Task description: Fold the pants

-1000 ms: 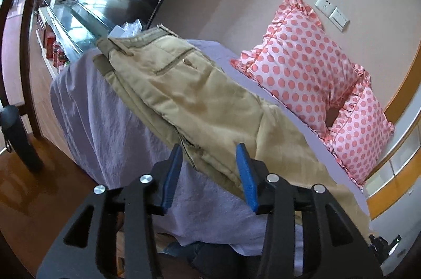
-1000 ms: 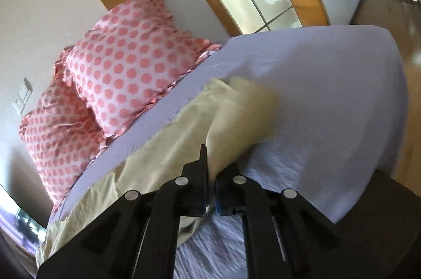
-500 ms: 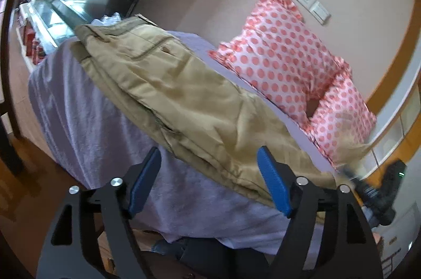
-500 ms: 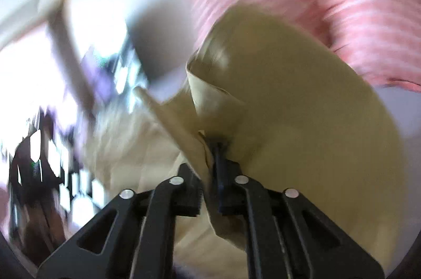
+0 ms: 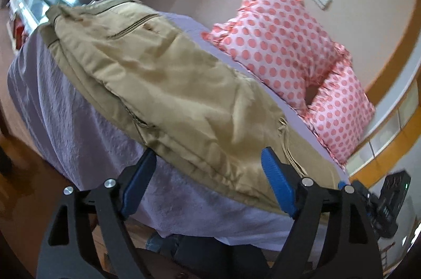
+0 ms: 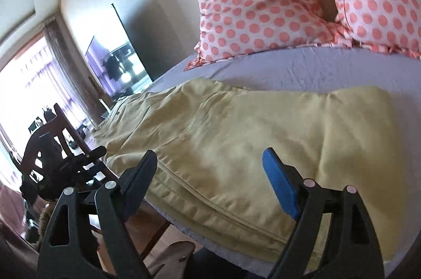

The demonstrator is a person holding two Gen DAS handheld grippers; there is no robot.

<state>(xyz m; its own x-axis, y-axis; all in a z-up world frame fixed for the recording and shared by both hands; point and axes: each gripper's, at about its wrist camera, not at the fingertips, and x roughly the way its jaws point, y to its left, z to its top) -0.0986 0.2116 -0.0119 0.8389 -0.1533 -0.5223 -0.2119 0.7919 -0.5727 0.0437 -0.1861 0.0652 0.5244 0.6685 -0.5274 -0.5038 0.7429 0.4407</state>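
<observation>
The tan pants (image 5: 168, 84) lie folded over on the lavender bed sheet (image 5: 79, 121), waistband at the far left end. In the right wrist view the pants (image 6: 263, 136) show the leg ends laid back over the upper part. My left gripper (image 5: 208, 181) is open and empty, at the near edge of the bed in front of the pants. My right gripper (image 6: 210, 181) is open and empty, just above the near edge of the pants. The right gripper's body also shows in the left wrist view (image 5: 386, 202) at the far right.
Two pink polka-dot pillows (image 5: 284, 42) lean against the wall behind the pants; they also show in the right wrist view (image 6: 263, 2). A dark TV (image 6: 118, 60) and a wooden chair (image 6: 63, 136) stand at the left. Wooden floor lies below the bed edge.
My right gripper carried the pant leg ends over toward the waist, laid them down and opened. My left gripper opened wider and moved a little along the bed edge.
</observation>
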